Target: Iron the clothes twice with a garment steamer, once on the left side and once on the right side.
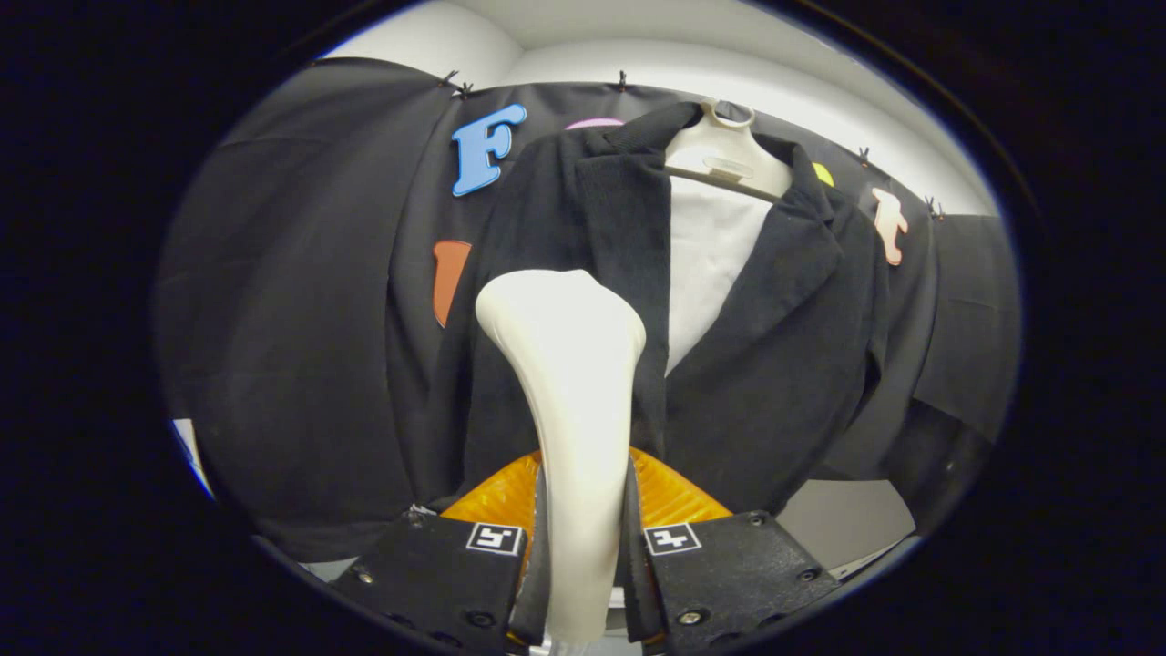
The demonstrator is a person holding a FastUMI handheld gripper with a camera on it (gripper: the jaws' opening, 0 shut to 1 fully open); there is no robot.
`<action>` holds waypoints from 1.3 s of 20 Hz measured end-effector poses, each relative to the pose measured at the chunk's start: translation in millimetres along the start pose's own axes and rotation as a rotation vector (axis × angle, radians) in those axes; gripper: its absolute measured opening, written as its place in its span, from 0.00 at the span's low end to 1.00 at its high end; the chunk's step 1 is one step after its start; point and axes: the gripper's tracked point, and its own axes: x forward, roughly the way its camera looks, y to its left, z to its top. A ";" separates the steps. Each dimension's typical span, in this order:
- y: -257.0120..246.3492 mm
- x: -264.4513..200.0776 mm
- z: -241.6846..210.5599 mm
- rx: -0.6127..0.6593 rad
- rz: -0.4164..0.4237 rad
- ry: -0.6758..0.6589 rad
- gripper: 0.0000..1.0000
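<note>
Gripper [580, 547] has its two black fingers [455, 565] clamped narrow on the white steamer [569, 383], one finger pressing each side of its slim handle. The steamer stands upright between the fingers, handle running up and widening into a rounded head. The head sits in front of the black jacket [765, 364], over the front panel on the blue-letter side, just beside the lapel edge. Cannot tell if the head touches the fabric or is just off it.

Jacket hangs open on a white hanger [724, 150], hook at the top, collar folded around the hanger neck. A white panel [710, 264] shows between the two lapels. The lapel [802, 255] on the far side from the steamer is spread wide and lies flat. One sleeve [874, 401] hangs down on that same side.

An orange ribbed part [669, 497] shows low behind the fingers on both sides of the handle; cannot tell what it belongs to. Each finger carries a square black-and-white marker [672, 538]. Black cloth wall [291, 319] behind the jacket, white ceiling [565, 50] above. A pale surface [847, 519] sits below the jacket hem.
</note>
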 end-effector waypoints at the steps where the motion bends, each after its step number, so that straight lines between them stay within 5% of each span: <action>1: 1.6 -2.5 -8.0 0.001 0.001 0.005 0.35; 26: 31.3 1.4 -211.0 -0.068 0.066 0.278 0.36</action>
